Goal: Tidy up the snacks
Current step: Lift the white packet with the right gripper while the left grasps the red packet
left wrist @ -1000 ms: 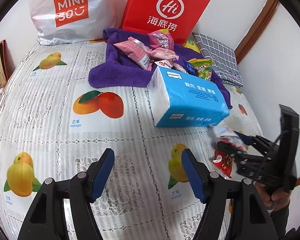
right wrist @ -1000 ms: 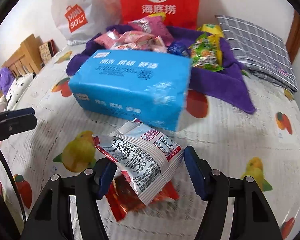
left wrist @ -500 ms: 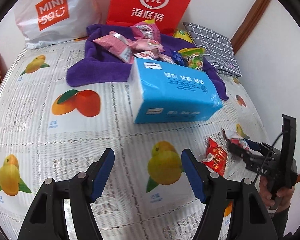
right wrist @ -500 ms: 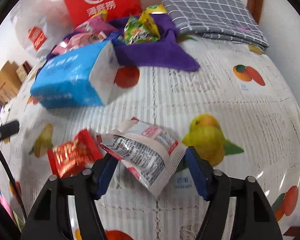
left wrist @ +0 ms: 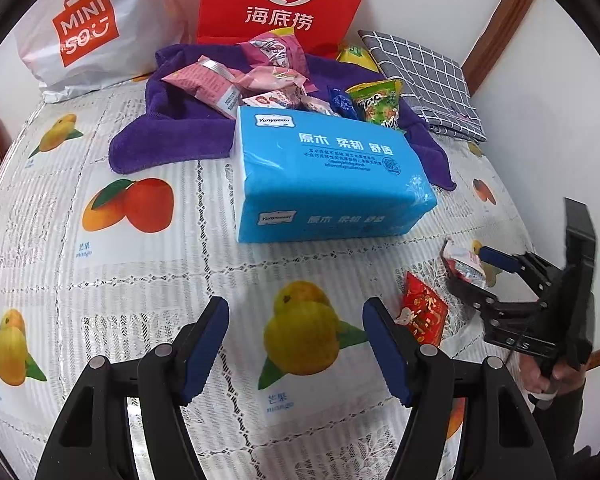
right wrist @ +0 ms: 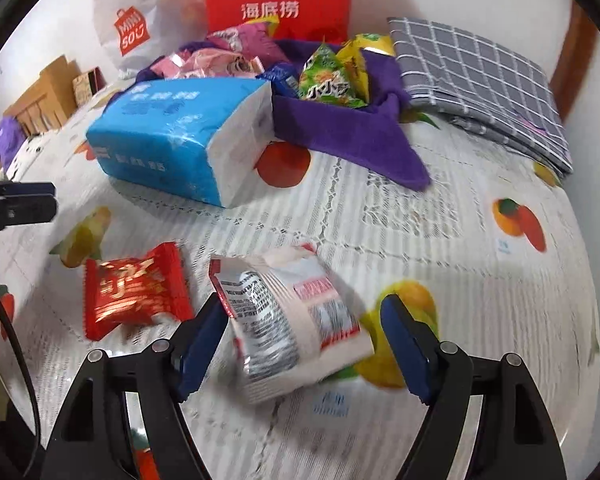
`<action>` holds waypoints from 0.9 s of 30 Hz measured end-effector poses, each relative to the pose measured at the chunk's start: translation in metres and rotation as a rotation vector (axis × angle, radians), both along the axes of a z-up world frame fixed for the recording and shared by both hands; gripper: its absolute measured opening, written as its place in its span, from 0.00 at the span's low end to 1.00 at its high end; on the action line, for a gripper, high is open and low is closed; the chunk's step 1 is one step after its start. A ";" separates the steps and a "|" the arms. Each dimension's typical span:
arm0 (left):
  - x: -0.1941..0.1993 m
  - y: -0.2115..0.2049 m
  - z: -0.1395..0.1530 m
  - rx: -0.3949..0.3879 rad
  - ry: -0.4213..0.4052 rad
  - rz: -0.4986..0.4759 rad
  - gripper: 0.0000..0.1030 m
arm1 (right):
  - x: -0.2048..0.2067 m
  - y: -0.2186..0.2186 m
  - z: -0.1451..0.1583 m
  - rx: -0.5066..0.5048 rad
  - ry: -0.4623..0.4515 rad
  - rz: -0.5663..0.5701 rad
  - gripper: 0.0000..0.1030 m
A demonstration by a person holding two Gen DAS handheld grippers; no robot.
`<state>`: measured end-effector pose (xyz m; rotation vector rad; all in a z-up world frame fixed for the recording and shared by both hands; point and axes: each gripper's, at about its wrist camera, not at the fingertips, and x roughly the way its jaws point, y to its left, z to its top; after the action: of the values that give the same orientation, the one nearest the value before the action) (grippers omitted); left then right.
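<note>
The white snack packet (right wrist: 292, 320) lies between your right gripper's (right wrist: 302, 340) just-opened jaws, released; your left gripper (left wrist: 296, 344) gapes empty.

My right tool (right wrist: 302, 344) had just been opening, its pads clear of the white snack packet (right wrist: 292, 320) lying between them on the surface (right wrist: 440, 240). A red packet (right wrist: 134, 290) lay just left; the blue tissue pack (right wrist: 180, 136) sat farther off.

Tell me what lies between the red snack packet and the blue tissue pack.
Nothing: between the red snack packet and the blue tissue pack only bare fruit-print tablecloth shows, clearest in the right wrist view.
</note>
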<state>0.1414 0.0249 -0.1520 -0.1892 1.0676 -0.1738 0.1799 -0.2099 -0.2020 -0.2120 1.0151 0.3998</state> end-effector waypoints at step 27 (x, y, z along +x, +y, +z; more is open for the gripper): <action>0.015 -0.101 -0.022 0.038 0.050 -0.262 0.66 | -0.044 -0.089 0.018 0.236 -0.026 -0.270 0.53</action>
<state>0.1566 -0.0758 -0.1740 -0.0180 1.1427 -0.3859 0.1358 -0.2987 -0.1835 0.1317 0.9468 0.2664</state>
